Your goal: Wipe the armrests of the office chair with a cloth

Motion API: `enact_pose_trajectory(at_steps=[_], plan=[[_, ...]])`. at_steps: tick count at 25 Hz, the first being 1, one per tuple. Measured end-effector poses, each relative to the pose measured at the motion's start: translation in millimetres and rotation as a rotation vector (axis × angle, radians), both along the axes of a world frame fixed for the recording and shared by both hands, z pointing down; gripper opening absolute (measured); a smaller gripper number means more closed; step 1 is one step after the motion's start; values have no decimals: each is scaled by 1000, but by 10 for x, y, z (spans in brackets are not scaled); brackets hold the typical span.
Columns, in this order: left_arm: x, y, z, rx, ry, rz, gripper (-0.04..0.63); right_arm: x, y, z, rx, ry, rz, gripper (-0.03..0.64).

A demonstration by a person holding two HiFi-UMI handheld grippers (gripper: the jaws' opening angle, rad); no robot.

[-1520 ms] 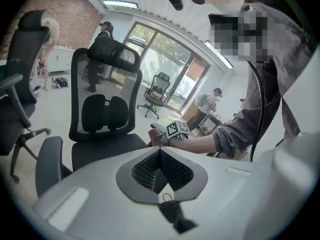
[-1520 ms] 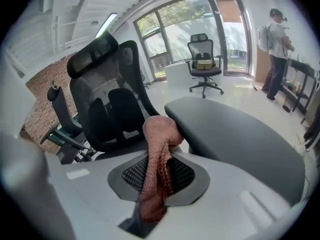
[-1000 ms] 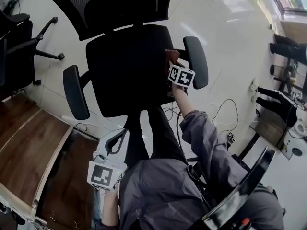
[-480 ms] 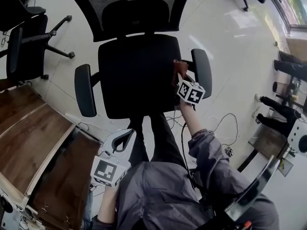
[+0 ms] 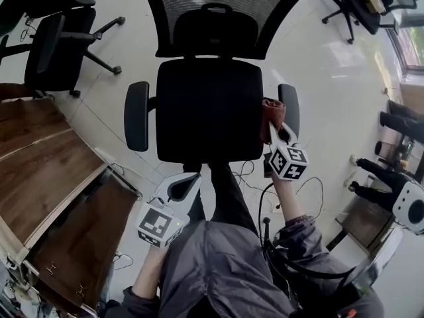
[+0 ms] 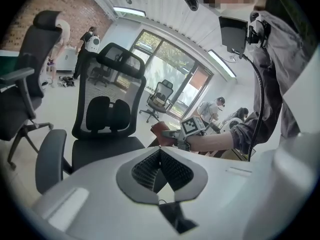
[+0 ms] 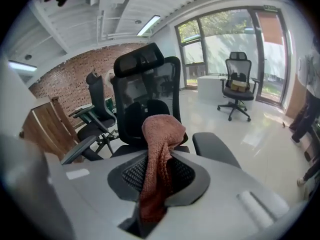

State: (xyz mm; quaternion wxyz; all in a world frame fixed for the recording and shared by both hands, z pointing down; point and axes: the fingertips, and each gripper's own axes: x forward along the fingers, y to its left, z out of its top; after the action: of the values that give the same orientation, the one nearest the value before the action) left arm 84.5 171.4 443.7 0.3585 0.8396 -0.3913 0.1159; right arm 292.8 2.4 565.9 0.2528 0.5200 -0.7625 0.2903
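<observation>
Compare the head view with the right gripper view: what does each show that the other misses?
Only the head view shows the left hand-held gripper and the cables on the floor. Only the right gripper view shows the jaws of the right hand-held gripper clamped on the cloth, plus a brick wall. Both show the cloth, the right armrest and the chair's mesh backrest.

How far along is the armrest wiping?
Done: the cloth is clamped in the right tongs. In hand: it hangs beside the nearest armrest, contact unclear. Remaining, apparently: wiping that one, then the other armrest. The left tongs are shut, empty.
</observation>
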Motion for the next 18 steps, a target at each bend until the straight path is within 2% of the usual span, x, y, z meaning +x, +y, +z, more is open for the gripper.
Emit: enact_pose_trajectory(at_steps=[6, 11, 14, 18], plan=[[-53, -16, -157, 27, 35, -15, 15, -221, 191, -416, 19, -27, -84, 71], [-70, -47, -194, 102, -17, -10, 14, -444, 257, -605, 50, -41, -140, 71], [-98, -59, -237, 116, -2, -48, 15, -597, 277, -715, 65, -45, -194, 71], [-163, -9, -291, 122, 9, -52, 15, -771, 381, -858, 75, -46, -257, 71]])
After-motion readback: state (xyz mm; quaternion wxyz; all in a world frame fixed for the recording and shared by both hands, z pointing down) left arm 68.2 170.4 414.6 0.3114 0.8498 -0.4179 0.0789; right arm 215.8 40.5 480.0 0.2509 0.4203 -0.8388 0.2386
